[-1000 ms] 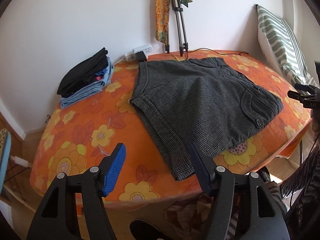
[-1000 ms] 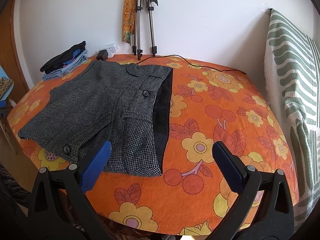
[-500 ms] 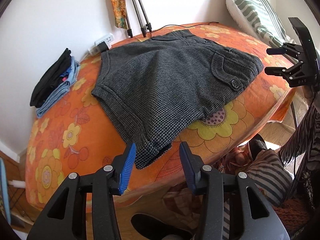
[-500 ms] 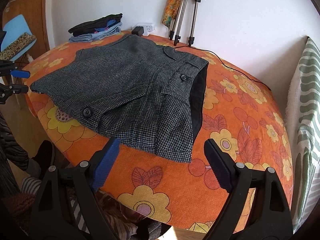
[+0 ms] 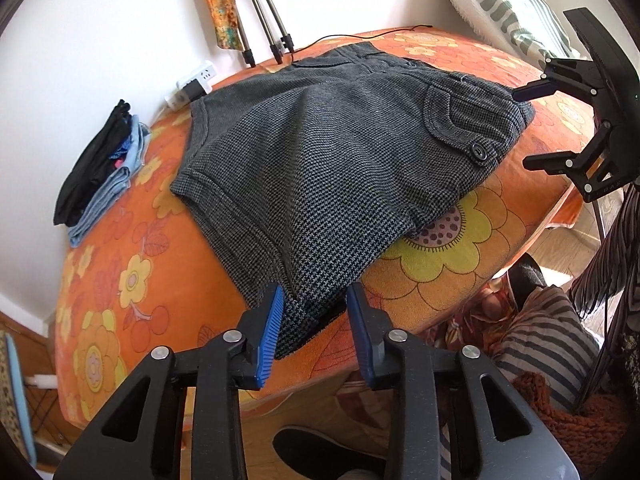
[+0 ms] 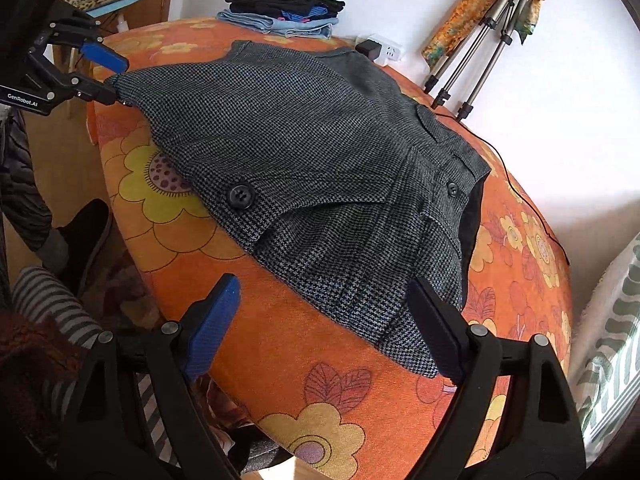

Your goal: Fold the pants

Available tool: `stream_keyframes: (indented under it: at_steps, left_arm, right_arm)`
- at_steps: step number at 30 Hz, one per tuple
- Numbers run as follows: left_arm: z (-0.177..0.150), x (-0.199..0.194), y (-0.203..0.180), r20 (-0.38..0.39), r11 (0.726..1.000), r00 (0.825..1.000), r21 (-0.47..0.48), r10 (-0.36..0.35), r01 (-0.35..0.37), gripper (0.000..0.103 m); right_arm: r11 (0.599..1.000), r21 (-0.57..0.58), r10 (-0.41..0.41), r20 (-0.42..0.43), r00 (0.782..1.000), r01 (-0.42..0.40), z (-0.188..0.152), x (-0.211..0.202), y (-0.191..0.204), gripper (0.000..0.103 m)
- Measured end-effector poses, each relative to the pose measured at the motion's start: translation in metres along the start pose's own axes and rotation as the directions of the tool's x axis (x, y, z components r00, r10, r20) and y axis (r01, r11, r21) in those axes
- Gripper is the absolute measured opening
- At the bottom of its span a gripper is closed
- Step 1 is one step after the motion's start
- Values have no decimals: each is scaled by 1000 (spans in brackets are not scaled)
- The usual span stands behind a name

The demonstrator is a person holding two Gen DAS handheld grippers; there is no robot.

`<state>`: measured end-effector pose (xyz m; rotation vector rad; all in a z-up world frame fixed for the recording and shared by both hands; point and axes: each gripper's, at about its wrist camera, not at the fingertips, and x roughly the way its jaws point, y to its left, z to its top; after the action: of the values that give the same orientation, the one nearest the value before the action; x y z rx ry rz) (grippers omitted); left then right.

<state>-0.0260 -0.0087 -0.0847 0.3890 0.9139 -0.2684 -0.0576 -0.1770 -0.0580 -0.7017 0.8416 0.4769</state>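
Now, with the pants (image 5: 340, 168) flat on the orange bed (image 5: 120, 280), your left gripper (image 5: 314, 324) is spread around the hem corner; close it squarely on both layers; your right gripper (image 6: 320, 320) gapes wide near the waistband corner; its partner reads "GenRobot.AI".

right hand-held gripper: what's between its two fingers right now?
Mostly bare orange floral cover; the pants corner reaches only the far finger. Right hand-held gripper is wide open, per right wrist view.
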Motion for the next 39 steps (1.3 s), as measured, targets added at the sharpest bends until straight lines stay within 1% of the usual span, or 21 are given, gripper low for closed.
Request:
stream_keyframes:
  at_steps: [1, 2, 6, 9, 12, 14, 16, 18, 20, 21, 23, 27, 29, 31, 33, 34, 35, 36, 37, 38, 39]
  left_arm:
    - [1, 2, 1, -3, 1000, 1000, -4, -2, 2, 18]
    - [1, 3, 2, -6, 1000, 1000, -9, -7, 7, 13]
    - [4, 3, 10, 10, 998, 1000, -56, -13, 14, 9]
    - [11, -4, 15, 45, 997, 999, -72, 3, 0, 7]
    - [16, -8, 19, 64, 997, 998, -73, 12, -7, 6]
    - [18, -10, 20, 72, 997, 997, -72, 15, -10, 6]
    - [20, -12, 22, 83, 997, 996, -75, 22, -16, 6]
    - [22, -13, 25, 94, 996, 995, -89, 24, -16, 6]
    - [23, -15, 26, 103, 995, 994, -94, 29, -19, 6]
    - [23, -16, 26, 109, 995, 994, -93, 33, -23, 5]
    - [25, -22, 28, 128, 995, 991, -97, 45, -33, 3]
    - [29, -40, 32, 181, 994, 982, -101, 58, -40, 3]
    - [28, -42, 33, 179, 995, 983, -94, 50, -33, 3]
    - [25, -42, 31, 163, 996, 986, -84, 18, -4, 3]
    - [19, -41, 25, 149, 997, 989, -67, -11, 21, 4]
    - [17, -40, 21, 135, 998, 990, -58, -28, 36, 8]
    - [14, -39, 17, 128, 998, 991, -53, -35, 42, 18]
    - [12, -39, 13, 123, 998, 992, -46, -42, 48, 24]
    - [10, -38, 9, 119, 998, 991, -36, -53, 57, 32]
    - [8, -38, 6, 114, 998, 992, -24, -60, 63, 37]
    - [7, -36, 3, 108, 998, 992, -13, -61, 63, 38]
  right_arm:
    - [1000, 3, 0, -7, 1000, 0, 0, 2, -1, 82]
    - [1000, 6, -4, -11, 1000, 4, 0, 3, -2, 82]
    - [999, 29, 14, -17, 1000, -13, 1, 8, -4, 82]
    - [1000, 12, -4, -28, 1000, 4, 1, 12, -4, 82]
    - [1000, 14, -13, -43, 999, 13, 2, 17, -4, 81]
    - [1000, 20, -19, -51, 999, 20, 4, 20, -6, 75]
    - [1000, 23, -17, -54, 998, 18, 5, 22, -8, 74]
    - [1000, 14, -16, -54, 998, 17, 6, 22, -6, 70]
    - [1000, 3, -10, -54, 998, 10, 7, 22, -2, 54]
    - [1000, 1, -19, -49, 999, 19, 8, 21, -1, 50]
    - [998, 11, -65, -34, 997, 65, 10, 17, -1, 28]
    - [995, 77, -67, 28, 997, 65, 18, 0, -12, 23]
    - [994, 82, -73, 34, 997, 70, 19, -3, -15, 22]
    - [994, 87, -69, 28, 997, 66, 20, -2, -17, 21]
    - [994, 85, -70, 22, 997, 68, 20, 0, -16, 20]
    - [994, 80, -74, 21, 997, 72, 20, 0, -15, 20]
    - [994, 75, -79, 22, 997, 77, 21, 0, -15, 20]
    - [994, 77, -82, 23, 996, 80, 22, 0, -15, 19]
    - [993, 82, -82, 25, 996, 80, 23, -1, -16, 19]
    - [993, 90, -84, 29, 996, 81, 23, -2, -17, 19]
    - [992, 101, -85, 34, 996, 81, 25, -3, -20, 18]
